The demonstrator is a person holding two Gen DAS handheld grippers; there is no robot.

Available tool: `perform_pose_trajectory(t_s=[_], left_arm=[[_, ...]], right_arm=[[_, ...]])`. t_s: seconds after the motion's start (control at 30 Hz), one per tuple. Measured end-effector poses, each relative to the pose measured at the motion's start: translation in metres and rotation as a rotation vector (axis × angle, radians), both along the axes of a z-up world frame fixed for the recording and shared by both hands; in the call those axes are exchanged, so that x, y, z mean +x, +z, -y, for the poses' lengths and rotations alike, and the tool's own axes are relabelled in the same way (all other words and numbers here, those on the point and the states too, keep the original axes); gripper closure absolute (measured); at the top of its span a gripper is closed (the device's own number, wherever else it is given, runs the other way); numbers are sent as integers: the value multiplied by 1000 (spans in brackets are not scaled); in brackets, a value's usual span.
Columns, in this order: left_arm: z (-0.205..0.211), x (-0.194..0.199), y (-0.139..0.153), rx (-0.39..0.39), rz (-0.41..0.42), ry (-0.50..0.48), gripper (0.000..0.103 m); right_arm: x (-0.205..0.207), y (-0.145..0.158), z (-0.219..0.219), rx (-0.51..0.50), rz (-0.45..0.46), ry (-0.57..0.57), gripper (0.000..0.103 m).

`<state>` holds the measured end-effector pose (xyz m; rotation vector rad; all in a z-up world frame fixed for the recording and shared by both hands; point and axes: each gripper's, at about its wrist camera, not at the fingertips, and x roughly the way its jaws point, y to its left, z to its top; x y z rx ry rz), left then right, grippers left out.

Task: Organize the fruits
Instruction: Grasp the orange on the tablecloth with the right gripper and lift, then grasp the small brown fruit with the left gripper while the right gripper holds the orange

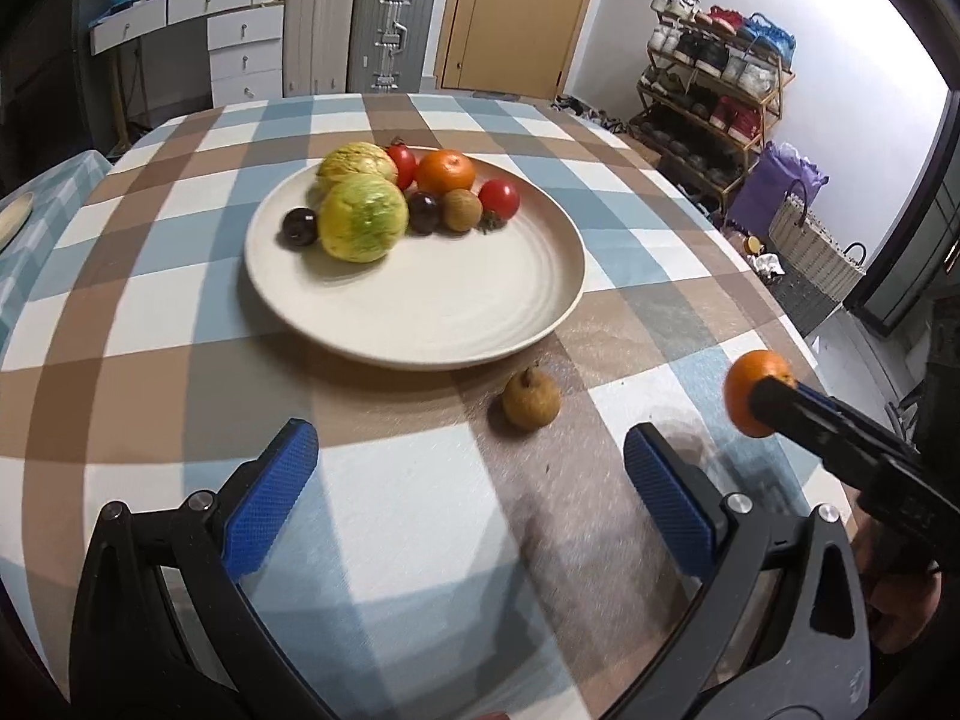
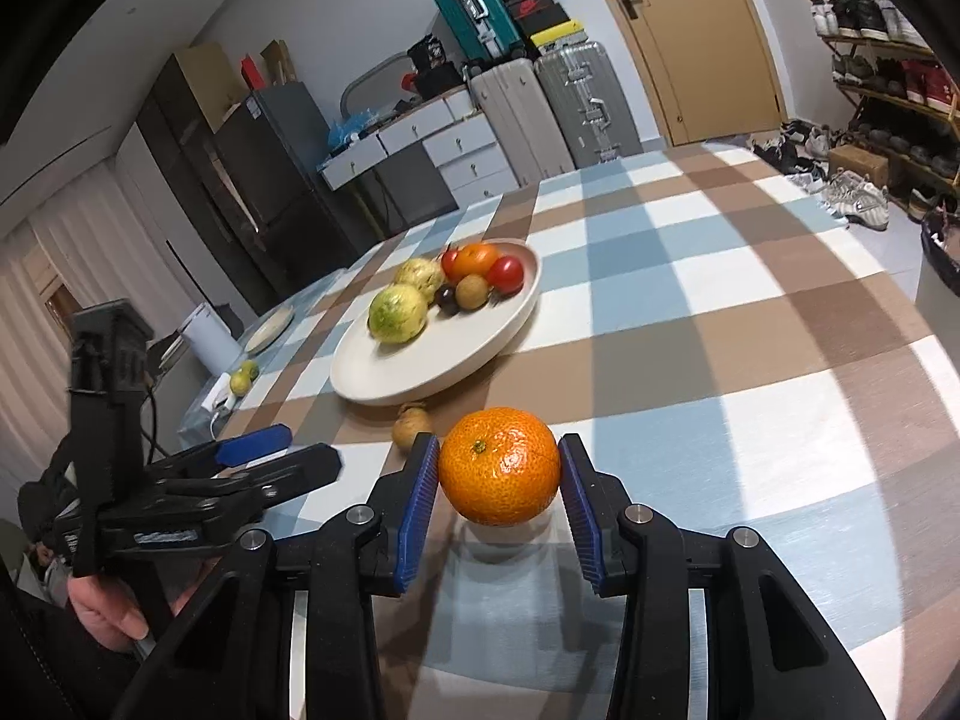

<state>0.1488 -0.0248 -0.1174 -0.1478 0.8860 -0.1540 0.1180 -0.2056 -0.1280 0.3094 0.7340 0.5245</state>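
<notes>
The left gripper [image 1: 471, 498] hovers low over the worktop [image 1: 180, 276], its fingers [image 1: 273, 498] spread wide and holding nothing. It points toward the plate, probably in readiness for the next pick.

Ahead of it stands the plate [image 1: 432, 312], carrying the fruit already gathered. Two yellow-green fruits [image 1: 362, 217], two dark plums [image 1: 300, 227], two tomatoes [image 1: 499, 198], a small brown fruit [image 1: 461, 210] and an orange [image 1: 445, 171] are clustered at the far side of the plate. This leaves the near half bare and free for further pieces.

Just beside the near rim of the plate, on the cloth, lies a small brown pear [image 1: 531, 401]. It is not yet on the plate and appears to be the last loose piece near the left gripper.

To the right, the right gripper [image 2: 499, 474] grips a tangerine [image 2: 499, 465]. Both blue pads press its sides. The tangerine hangs clear of the worktop, with its shadow visible beneath it. The grip lies across the widest part, which should keep the round fruit from slipping. The likely next step is a carry to the bare half of the plate.
</notes>
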Motion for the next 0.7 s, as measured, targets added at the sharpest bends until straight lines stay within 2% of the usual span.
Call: perform_pose_trajectory(t_s=[0.23,0.33,0.4,0.53,0.7], left_arm=[[14,24,-6,19,-21,25,2],[18,30,-7,24,-25,19,7],[19,34,-9,20,-35,17,14],[23,38,-14,17,-59,10,21],[24,40,-20,23,-82,10,41]], right_arm=[[7,2,16,16,-2,-11,62],[7,2,17,21,3,-6,62],[7,1,18,29,6,0,62],[9,-2,18,44,-2,11,62],[9,-1,19,59,5,21,62]])
